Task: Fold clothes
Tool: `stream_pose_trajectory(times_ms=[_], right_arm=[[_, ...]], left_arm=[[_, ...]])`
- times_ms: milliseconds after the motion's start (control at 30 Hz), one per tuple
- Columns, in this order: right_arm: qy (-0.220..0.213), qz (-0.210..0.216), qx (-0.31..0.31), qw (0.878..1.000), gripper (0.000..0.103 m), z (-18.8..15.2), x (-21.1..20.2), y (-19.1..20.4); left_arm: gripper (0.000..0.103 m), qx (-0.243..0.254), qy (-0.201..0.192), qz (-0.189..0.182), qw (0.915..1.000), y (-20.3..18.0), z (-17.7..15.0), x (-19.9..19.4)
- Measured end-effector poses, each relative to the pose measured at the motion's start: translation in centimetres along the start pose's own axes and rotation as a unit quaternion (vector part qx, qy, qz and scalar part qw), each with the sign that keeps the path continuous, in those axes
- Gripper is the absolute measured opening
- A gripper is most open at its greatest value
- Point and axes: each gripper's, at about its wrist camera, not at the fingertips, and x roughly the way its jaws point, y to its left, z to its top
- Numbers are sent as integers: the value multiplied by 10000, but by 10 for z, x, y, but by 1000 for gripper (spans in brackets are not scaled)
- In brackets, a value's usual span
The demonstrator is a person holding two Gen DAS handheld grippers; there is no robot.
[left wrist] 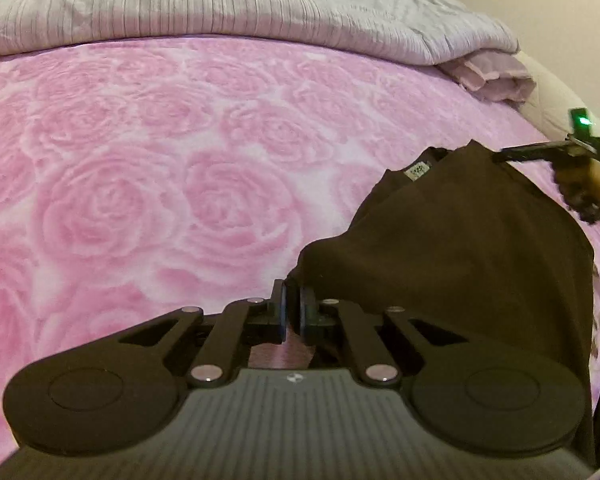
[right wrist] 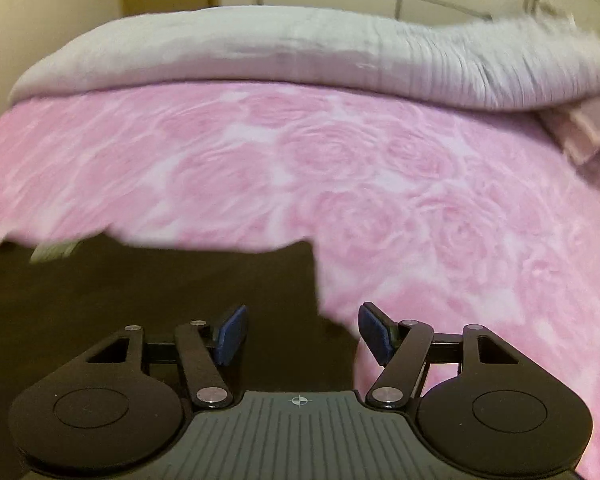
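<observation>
**Left gripper pinching dark garment, right gripper spread above it**

My left gripper (left wrist: 293, 300) has its jaws pressed together on a corner of the dark brown garment (left wrist: 460, 248); the cloth rises to a peak right at the pads and drapes away to the right. My right gripper (right wrist: 302, 330) is spread wide, blue pads (right wrist: 232, 334) apart, nothing pinched; garment edge lies under the gap and the left finger, pink cover under the right finger. Cannot tell if the pads touch the cloth. Right wrist view is motion-blurred.

Garment sits on the bed, near edge, on the pink rose-pattern blanket (left wrist: 160, 168). A pale label (left wrist: 419, 169) shows near its far edge. From the left wrist view I see the other gripper's finger over the garment's far right corner, with a hand (left wrist: 588, 184) behind it and a green light (left wrist: 581, 121) on the unit.

Further out: a grey ribbed quilt (left wrist: 220, 12) is bunched along the far side of the bed, with a pale pink folded fabric (left wrist: 496, 76) tucked under its right end
</observation>
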Motion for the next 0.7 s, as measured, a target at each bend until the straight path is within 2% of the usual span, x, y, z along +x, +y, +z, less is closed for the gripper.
stream_pose_trajectory(times_ms=[33, 67, 100, 133, 267, 333, 400, 433, 500, 633, 700], right_arm=[[22, 94, 135, 9999, 66, 5, 8, -7], [81, 190, 204, 9996, 59, 9, 13, -11], [157, 281, 240, 9992, 19, 12, 18, -13], [232, 372, 275, 9987, 2, 15, 23, -15], [-118, 51, 11, 9999, 2, 26, 19, -7], [-93, -22, -20, 10000, 2, 25, 26, -5], [-342, -118, -47, 9993, 2, 23, 19, -1], [-498, -168, -60, 9986, 2, 21, 15, 0], [-744, -262, -126, 9968, 2, 19, 6, 3], [-859, -388, -349, 9949, 2, 18, 0, 5], [-611, -363, -187, 9973, 2, 18, 10, 1]], left_arm=[[3, 18, -19, 16, 10000, 0, -1, 1], [3, 33, -61, 38, 10000, -1, -1, 0], [3, 47, -103, 60, 9999, -1, -1, -1], [3, 89, -221, 142, 9996, -2, 1, -5], [3, 145, -688, 492, 9963, 0, 11, -13], [3, 170, -503, 539, 9971, 3, 12, -1], [3, 278, -447, 629, 9966, 1, 10, 5], [3, 278, -450, 653, 9965, 0, 8, 5], [3, 323, -696, 684, 9947, -5, 6, -7], [3, 273, -786, 791, 9934, -4, 0, -16], [4, 238, -556, 808, 9949, -1, -1, -6]])
